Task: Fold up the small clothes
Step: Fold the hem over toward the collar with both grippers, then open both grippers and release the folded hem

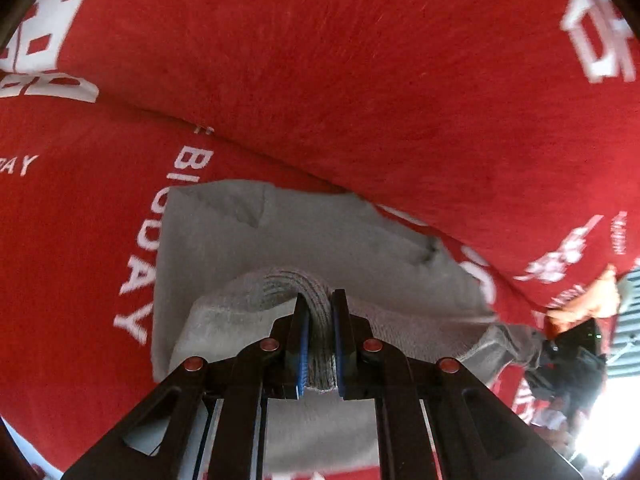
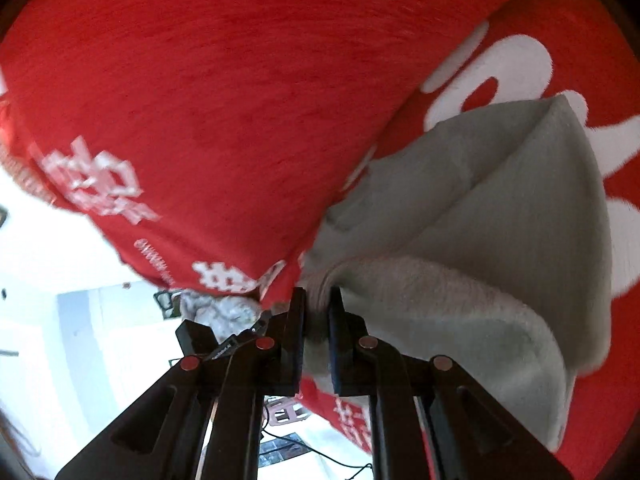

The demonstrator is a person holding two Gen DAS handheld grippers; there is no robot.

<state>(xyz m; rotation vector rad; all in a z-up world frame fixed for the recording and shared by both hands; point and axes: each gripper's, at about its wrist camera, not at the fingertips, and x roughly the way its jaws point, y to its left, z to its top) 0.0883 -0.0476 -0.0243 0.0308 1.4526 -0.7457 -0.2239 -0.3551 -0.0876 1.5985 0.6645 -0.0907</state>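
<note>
My left gripper (image 1: 320,300) and right gripper (image 2: 318,296) each pinch a ribbed edge of a small grey garment (image 1: 304,240), low in the centre of both views over a red printed cloth (image 1: 320,80); it looks soft, light and floppy, best held by its thicker hem

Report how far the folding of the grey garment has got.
Done: both grippers have a grip. The left gripper is shut on the ribbed edge of the grey garment, and the right gripper is shut on another bunched part of it. In hand: the cloth hangs creased and loose over the red printed cloth. Left: no flat, finished fold shows yet.
</note>
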